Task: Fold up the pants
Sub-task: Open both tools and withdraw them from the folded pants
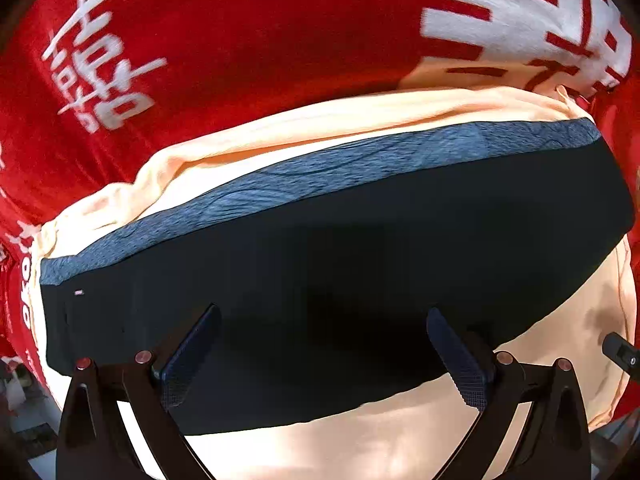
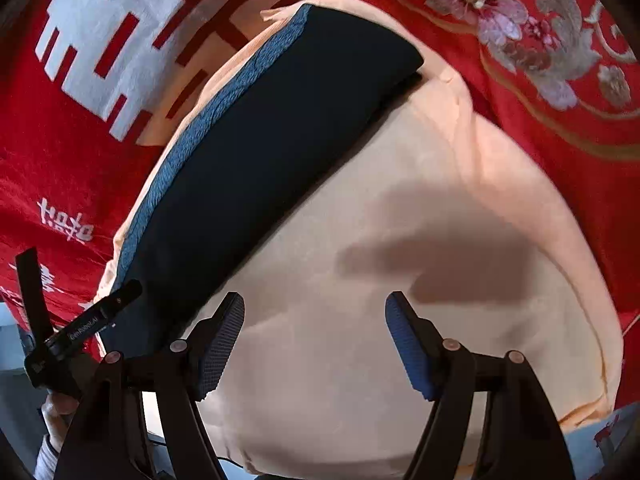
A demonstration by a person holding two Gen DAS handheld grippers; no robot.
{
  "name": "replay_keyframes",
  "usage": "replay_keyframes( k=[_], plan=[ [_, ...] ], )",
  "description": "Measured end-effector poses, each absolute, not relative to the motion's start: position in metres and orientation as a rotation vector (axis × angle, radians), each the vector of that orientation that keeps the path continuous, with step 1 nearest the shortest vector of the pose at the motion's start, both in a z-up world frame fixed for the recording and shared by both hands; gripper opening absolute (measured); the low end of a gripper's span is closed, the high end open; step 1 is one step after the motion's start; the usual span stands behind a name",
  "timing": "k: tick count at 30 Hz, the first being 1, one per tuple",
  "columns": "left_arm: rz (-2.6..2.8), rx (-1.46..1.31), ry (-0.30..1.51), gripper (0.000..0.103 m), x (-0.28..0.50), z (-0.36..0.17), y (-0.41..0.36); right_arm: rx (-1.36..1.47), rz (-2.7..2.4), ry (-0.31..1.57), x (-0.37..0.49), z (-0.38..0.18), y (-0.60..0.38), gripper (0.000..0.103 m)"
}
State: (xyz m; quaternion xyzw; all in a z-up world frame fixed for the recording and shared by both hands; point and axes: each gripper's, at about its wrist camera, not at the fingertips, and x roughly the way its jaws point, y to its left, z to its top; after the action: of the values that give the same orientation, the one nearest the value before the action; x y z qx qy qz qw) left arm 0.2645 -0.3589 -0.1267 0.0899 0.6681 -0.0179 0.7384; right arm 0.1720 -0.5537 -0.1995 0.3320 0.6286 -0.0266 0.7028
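Lying folded on one peach cushion [image 1: 400,440] is one pair of dark pants [image 1: 340,240], over a red cloth [image 1: 240,40]. Both left gripper [image 1: 324,356] and right gripper [image 2: 316,344] gape apart, empty.

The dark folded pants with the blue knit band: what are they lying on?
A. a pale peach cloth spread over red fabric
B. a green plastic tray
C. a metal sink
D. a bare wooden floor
A. The dark folded pants with the blue knit band rest on a pale peach cloth, which lies over red fabric with white characters.
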Motion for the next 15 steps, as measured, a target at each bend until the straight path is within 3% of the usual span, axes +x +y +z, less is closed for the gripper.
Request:
replay_keyframes(
  k=[15],
  plan=[
    [-0.053, 0.176, 1.448, 0.103, 0.267, -0.128, -0.426, 0.871, -0.064, 1.261, 0.187, -0.213, -0.591, 0.076]
  ],
)
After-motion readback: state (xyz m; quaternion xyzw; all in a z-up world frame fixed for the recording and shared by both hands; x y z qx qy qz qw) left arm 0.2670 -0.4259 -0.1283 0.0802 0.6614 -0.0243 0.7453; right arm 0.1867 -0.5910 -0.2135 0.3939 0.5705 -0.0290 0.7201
